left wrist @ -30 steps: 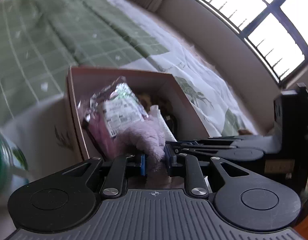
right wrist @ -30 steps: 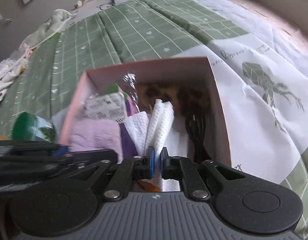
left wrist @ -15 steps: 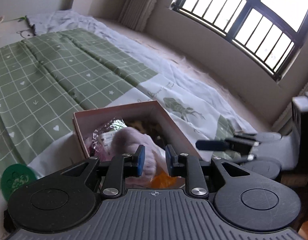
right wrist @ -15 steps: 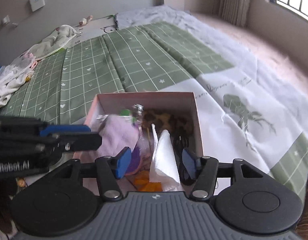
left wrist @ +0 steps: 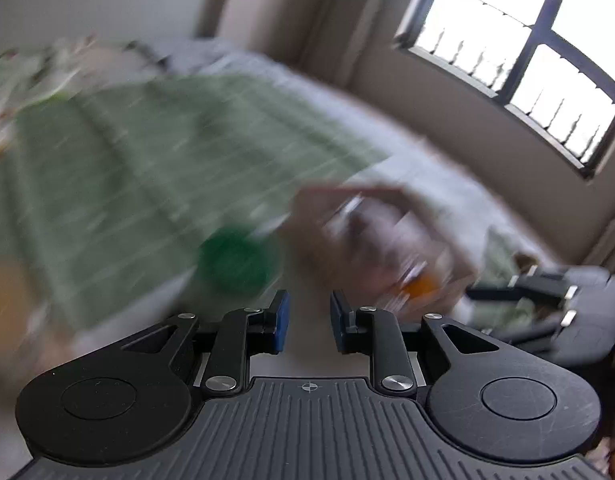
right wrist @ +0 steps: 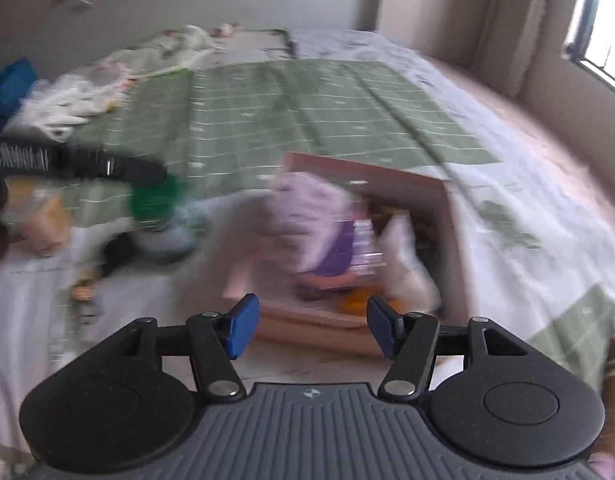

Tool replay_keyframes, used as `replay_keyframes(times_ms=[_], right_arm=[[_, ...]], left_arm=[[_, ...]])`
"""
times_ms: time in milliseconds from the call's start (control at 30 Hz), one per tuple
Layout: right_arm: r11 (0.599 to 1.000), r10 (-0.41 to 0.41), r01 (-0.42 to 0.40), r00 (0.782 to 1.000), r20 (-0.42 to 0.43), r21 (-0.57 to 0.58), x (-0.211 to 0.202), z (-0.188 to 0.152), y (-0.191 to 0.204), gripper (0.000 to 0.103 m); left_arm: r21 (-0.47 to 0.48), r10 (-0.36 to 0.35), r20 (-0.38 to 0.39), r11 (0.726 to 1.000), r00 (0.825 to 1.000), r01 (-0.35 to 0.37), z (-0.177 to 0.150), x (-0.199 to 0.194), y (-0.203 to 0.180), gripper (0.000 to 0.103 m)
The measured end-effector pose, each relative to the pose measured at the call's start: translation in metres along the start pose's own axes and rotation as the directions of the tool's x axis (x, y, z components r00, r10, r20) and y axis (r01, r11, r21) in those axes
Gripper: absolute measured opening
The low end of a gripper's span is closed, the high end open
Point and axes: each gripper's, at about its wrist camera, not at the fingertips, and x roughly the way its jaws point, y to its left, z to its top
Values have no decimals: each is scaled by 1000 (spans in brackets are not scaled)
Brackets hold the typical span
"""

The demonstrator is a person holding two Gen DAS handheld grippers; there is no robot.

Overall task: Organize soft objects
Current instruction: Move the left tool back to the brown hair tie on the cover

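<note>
Left gripper [left wrist: 308, 320]: blue pads apart, nothing between them; low centre of its blurred frame.
Right gripper [right wrist: 310, 327]: jaws opening, wide, nothing between them.
Pink box [right wrist: 447, 248]: centre of the right view, on the bed; it gathers the soft things in one place.
Lilac plush [right wrist: 303, 216]: lies on top of the pile in the box, at its left side.
White tissue [right wrist: 403, 256]: stands in the box, right of the plush.
Green-lid jar [right wrist: 157, 204]: outside the box, to its left.
Judgement: both tools look free for the next item.

One pink box [right wrist: 447, 216], one green-capped bottle [right wrist: 159, 212], two hand-held grippers [right wrist: 311, 330].
</note>
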Motion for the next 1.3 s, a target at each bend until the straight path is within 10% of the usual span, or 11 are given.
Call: replay_keyframes(times_ms=[300,667,933,1300], right_arm=[[991,137,-137,991,2,1,29,-38,109,66],[989,51,-49,999,17,-141,54,-80,154,65],[992,84,-85,996,-18,-97,61,-83,149,65],[976,87,-83,996,10,-203,51,-86,164,65]], left_arm=[[-333,97,34,940,995,-80,-80,-44,109,25],[-274,13,-12,961,1000,-16,-85,-15,96,25],[-405,74,-70,909,995,-96,-67,16,93,25],[-85,282,-139,952,949,-295,-60,63,55,24]])
